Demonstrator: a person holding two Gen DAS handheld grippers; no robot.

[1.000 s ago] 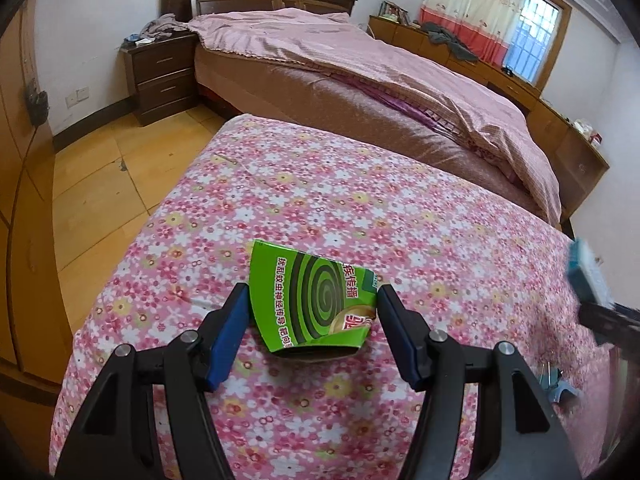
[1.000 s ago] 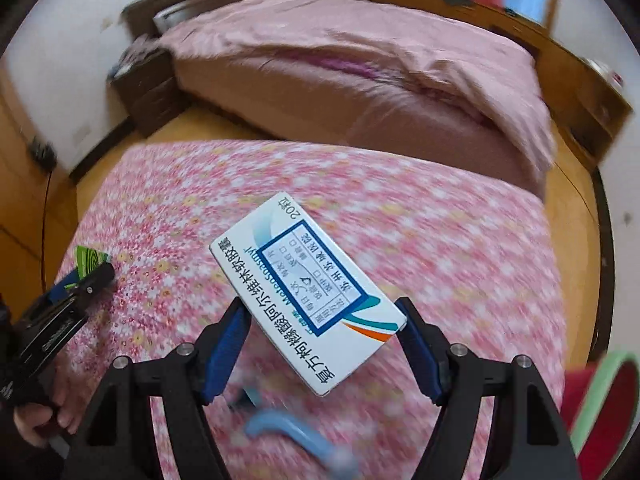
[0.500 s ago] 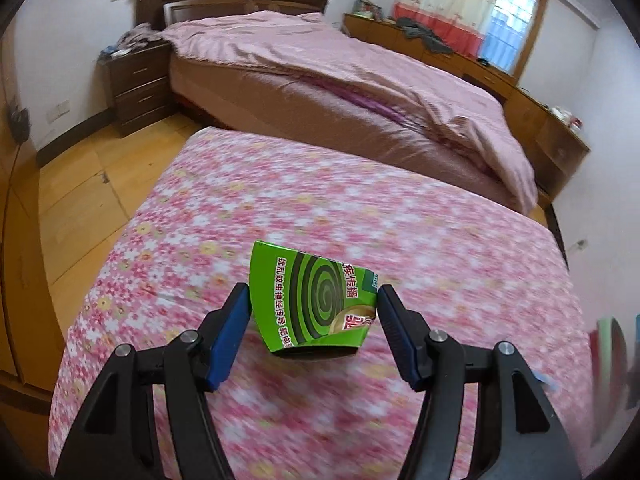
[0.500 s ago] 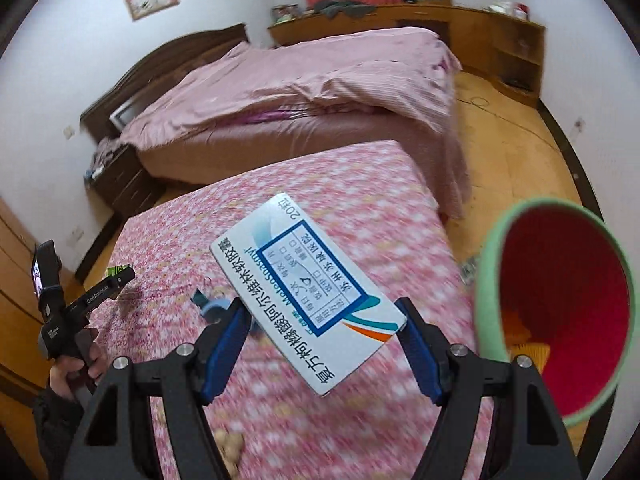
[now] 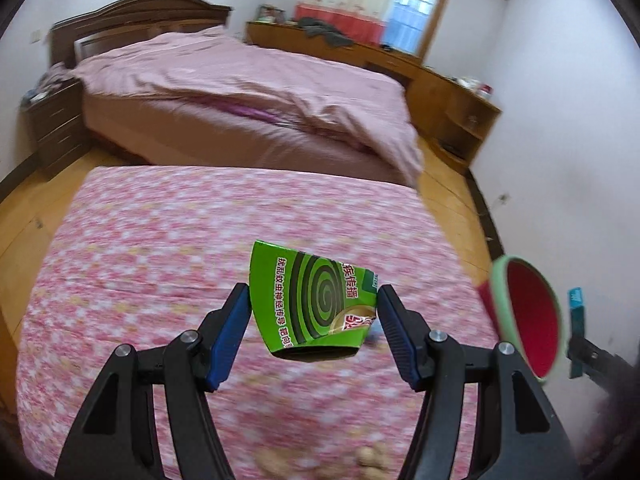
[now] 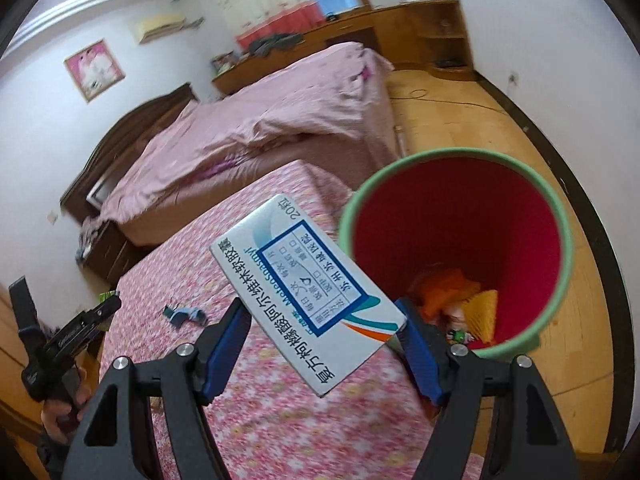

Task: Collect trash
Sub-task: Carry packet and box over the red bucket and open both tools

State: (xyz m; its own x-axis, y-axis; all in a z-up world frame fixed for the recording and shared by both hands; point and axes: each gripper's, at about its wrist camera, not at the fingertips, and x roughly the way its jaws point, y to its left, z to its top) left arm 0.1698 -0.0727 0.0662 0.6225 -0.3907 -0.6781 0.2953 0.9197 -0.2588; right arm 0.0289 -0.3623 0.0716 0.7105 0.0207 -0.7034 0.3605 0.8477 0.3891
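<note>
Jaws clamp green carton [image 5: 316, 304] and white box [image 6: 308, 300] beside bin rim [image 6: 560, 280].

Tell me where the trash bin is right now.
The red trash bin with a green rim stands on the wooden floor just past the floral bed's corner, right of the medicine box in the right wrist view.

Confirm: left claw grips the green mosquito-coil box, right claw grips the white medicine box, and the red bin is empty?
Not quite. The red bin is not empty: the right wrist view shows orange and yellow trash at its bottom. The rest stands: left claw grips the green mosquito-coil box, right claw grips the white medicine box.
</note>
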